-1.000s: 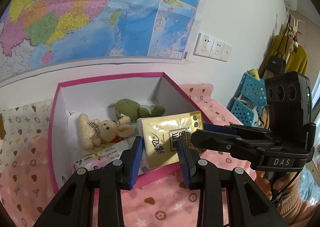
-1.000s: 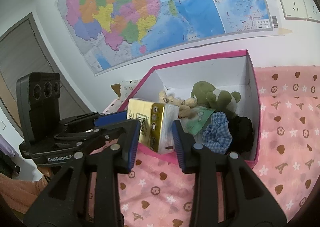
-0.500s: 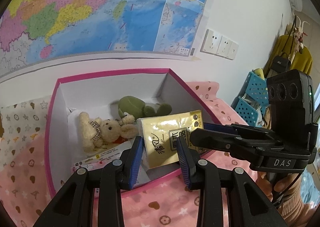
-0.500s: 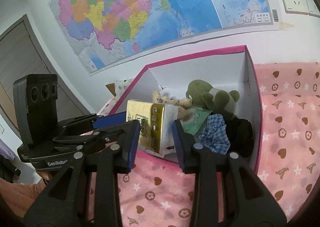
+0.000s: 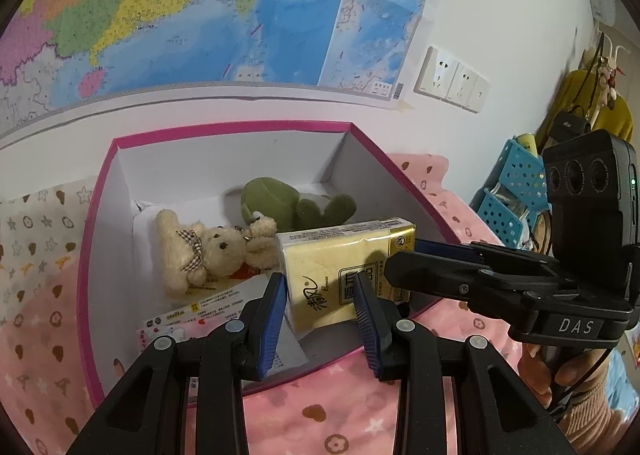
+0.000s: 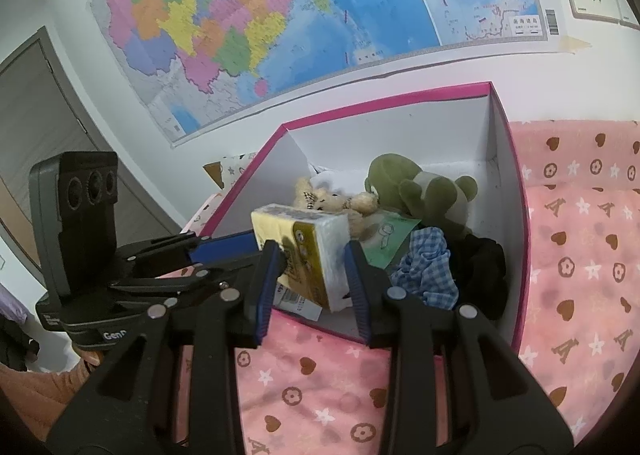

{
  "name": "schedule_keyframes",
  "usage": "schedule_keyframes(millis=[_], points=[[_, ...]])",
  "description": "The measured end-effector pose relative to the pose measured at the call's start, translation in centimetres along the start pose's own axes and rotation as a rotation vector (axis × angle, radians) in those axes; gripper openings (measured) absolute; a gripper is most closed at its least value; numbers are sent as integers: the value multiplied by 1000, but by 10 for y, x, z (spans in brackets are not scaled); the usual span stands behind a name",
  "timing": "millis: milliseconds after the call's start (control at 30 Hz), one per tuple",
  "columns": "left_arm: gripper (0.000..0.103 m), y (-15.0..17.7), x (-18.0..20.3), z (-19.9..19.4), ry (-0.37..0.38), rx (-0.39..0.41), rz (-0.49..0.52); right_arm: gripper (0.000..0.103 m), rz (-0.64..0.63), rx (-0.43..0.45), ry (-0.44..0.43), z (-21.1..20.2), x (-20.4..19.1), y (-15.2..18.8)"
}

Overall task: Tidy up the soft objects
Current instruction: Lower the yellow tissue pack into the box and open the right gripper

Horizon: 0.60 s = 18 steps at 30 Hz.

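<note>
Tissue pack, yellow plastic-wrapped soft brick [image 5: 344, 267], hangs tilted over the near corner of the pink-rimmed white cardboard box [image 5: 224, 127], clenched at one end by the left gripper [image 5: 322, 297] and at the other by the right gripper [image 6: 310, 273]; likely a two-ended hold to keep it from sagging. Inside: cream teddy bear [image 5: 204, 251], green plush frog [image 5: 288, 203], blue checked cloth [image 6: 426, 267], black fabric [image 6: 484, 275], printed leaflets [image 5: 192, 315].

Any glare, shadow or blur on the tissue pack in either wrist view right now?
Left wrist: tissue pack is sharp, a dark shadow lies on its yellow face, and fisheye bends the pink box rim. Right wrist: the pack is sharp, its gold edge shaded, no glare.
</note>
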<state>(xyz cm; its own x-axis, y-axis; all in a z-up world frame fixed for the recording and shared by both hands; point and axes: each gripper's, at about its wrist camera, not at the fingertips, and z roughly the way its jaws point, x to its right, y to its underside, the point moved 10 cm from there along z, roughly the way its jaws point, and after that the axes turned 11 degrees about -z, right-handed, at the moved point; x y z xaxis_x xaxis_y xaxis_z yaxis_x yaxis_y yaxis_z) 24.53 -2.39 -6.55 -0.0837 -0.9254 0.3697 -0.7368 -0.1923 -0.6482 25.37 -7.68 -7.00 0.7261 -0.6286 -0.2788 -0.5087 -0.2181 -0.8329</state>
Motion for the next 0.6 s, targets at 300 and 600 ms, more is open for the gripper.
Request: schedule_keyframes(millis=[300,600], points=[[34,3,-6,9,-10,-23,-13,37,8,-29,11,10,5,6],[34,4,-9,14,-21,-43,-24,37,15,-55,24,18,7,9]])
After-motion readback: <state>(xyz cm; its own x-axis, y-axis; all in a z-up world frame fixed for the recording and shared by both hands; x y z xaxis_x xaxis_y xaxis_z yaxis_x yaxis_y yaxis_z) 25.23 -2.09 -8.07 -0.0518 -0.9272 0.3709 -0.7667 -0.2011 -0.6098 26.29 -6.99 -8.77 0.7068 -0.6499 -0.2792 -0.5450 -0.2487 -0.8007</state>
